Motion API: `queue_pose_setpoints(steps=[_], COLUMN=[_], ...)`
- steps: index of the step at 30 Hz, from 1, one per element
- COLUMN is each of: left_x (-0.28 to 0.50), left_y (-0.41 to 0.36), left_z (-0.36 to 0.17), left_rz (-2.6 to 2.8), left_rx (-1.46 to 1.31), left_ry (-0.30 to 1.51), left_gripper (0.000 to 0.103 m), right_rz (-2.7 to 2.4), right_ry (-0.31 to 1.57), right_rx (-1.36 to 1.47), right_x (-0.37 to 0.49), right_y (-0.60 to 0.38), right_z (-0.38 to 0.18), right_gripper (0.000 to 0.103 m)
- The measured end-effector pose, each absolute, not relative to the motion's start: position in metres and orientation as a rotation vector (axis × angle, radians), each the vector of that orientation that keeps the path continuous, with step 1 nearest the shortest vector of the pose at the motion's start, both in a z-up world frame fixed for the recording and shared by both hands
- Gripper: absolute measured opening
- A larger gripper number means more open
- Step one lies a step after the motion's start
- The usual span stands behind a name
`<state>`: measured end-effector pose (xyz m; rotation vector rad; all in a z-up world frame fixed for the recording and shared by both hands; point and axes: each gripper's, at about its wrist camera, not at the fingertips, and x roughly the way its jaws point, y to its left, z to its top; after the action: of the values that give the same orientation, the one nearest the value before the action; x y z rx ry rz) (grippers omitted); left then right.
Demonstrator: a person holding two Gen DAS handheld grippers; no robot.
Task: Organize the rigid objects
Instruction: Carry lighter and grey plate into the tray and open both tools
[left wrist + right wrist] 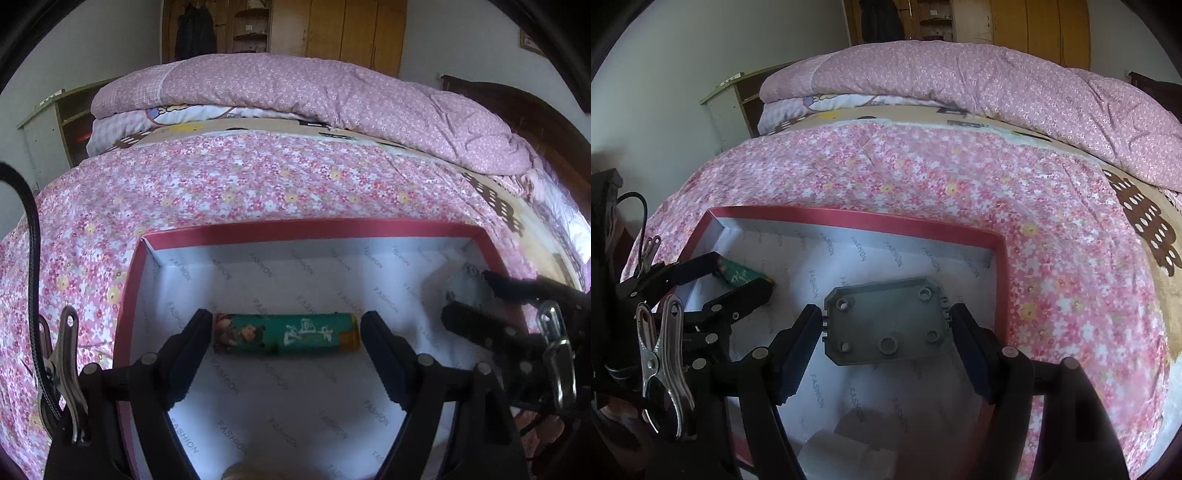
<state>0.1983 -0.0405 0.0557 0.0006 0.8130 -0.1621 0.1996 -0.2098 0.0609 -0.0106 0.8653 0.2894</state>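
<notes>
A red box (310, 227) lined with white "FASHION" paper lies on the bed; it also shows in the right wrist view (1001, 280). A green lighter (284, 334) lies inside it, between the fingers of my left gripper (286, 350), which is open with small gaps on each side. A grey rectangular plate with holes (886, 321) lies in the box between the fingers of my right gripper (886, 343), which is open around it. The right gripper (476, 299) shows at the right of the left wrist view, the left gripper (738, 277) at the left of the right wrist view.
The box sits on a pink floral bedspread (221, 184). A folded pink quilt (314, 88) lies at the far side of the bed. White and brown pieces (849, 435) lie at the near end of the box. A wardrobe (351, 33) stands behind.
</notes>
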Motion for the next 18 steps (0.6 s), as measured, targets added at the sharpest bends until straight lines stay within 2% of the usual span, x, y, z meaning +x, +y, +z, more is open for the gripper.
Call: queue_pose_setpoints(steps=[5, 9, 18], left_x=[0.196, 0.191, 0.173], left_y=[-0.041, -0.042, -0.046], left_z=[0.059, 0.067, 0.08], left_rz=[-0.164, -0.168, -0.173], left_rx=[0.0, 0.004, 0.018], left_ry=[0.803, 0.783, 0.761], left_gripper=[0.085, 0.085, 0.085], right_rz=[0.285, 0.27, 0.273], right_ry=[0.857, 0.844, 0.832], right_rx=[-0.019, -0.028, -0.002], right_x=[0.198, 0.194, 0.178], right_y=[-0.208, -0.209, -0.215], right_z=[0.063, 0.066, 0.074], right_gripper=[0.073, 0.083, 0.083])
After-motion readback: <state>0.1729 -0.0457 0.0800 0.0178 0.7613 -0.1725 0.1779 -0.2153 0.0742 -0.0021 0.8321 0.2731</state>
